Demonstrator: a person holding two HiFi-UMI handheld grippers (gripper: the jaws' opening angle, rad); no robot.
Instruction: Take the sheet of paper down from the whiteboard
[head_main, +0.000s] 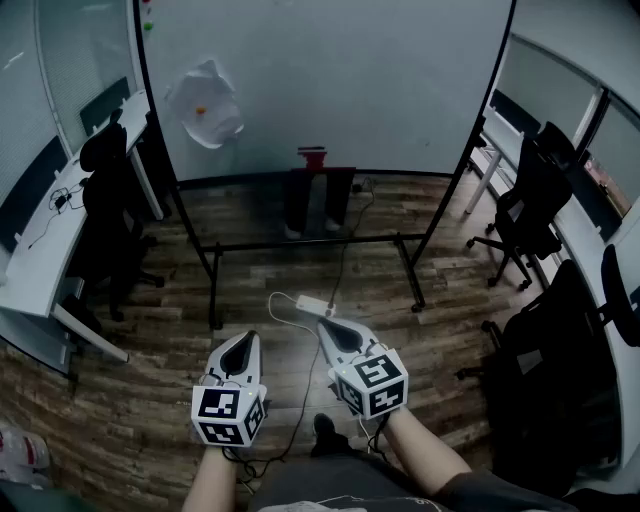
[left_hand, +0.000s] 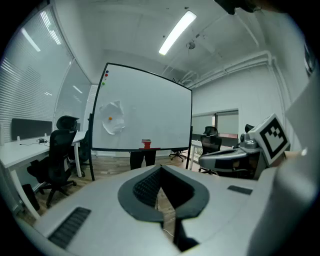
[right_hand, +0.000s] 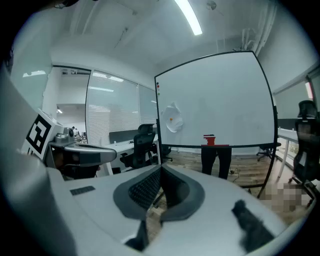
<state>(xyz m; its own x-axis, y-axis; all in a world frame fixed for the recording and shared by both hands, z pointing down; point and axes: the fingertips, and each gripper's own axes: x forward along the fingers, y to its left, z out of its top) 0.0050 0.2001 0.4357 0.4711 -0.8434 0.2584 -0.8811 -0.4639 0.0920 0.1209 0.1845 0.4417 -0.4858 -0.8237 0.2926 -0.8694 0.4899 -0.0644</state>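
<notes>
With both pairs of jaws pressed together on nothing, the left gripper (head_main: 247, 341) and right gripper (head_main: 328, 329) hang low, well short of the whiteboard (head_main: 350, 80). One sheet of paper (head_main: 212, 125) sits upper left, pinned by one orange magnet (head_main: 201, 110). Light, crumpled, easily torn, I'd judge, so pinch a loose lower edge.

left gripper (left_hand: 160, 166): fingers (left_hand: 142, 187) together | sheet of paper (left_hand: 113, 120) on whiteboard (left_hand: 150, 107), well ahead
</notes>
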